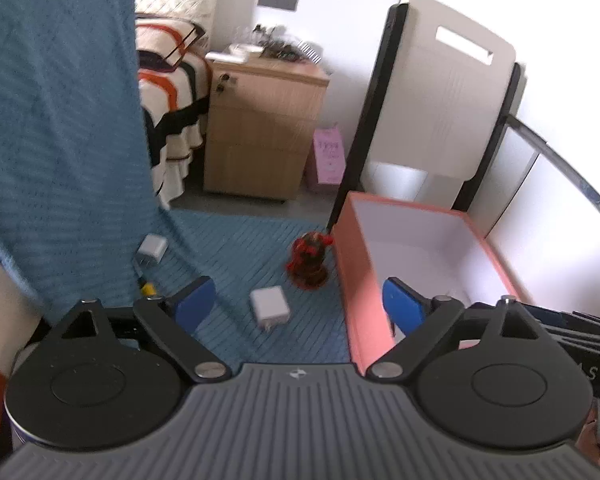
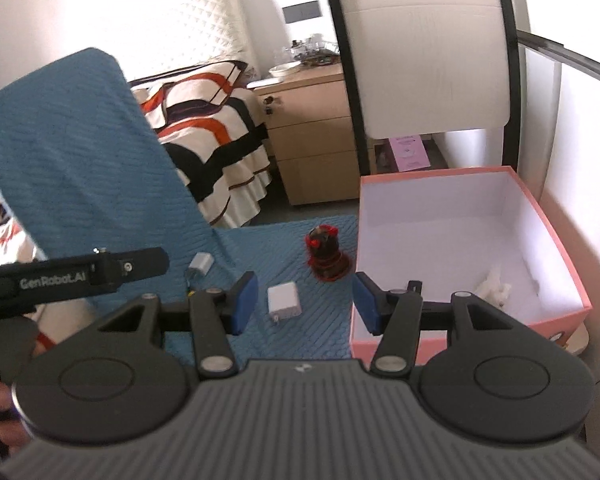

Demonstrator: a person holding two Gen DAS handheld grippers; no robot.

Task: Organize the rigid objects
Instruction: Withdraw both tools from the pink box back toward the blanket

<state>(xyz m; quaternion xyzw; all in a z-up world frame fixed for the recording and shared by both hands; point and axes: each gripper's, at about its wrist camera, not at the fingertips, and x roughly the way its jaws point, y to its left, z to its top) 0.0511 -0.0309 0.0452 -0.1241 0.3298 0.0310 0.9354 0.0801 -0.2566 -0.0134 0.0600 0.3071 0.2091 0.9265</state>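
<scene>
Chargers and a small figurine lie scattered on the blue knitted cloth (image 2: 308, 332): a white charger (image 2: 284, 298) at the centre of the right wrist view, a grey charger (image 2: 201, 261) up and to its left, and the dark red figurine (image 2: 327, 254) standing just beside the pink box (image 2: 384, 344). That box sits at the right, open-topped, with something small and white (image 2: 494, 286) in its near corner. Both tools hang above the cloth with nothing in them: the left gripper (image 1: 298, 306) has its blue pads spread wide, the right gripper (image 2: 305, 306) has its pads apart around empty air. Behind stand a wooden cabinet (image 2: 316, 140), a striped bed (image 2: 216, 136) and a white chair (image 2: 432, 56).
</scene>
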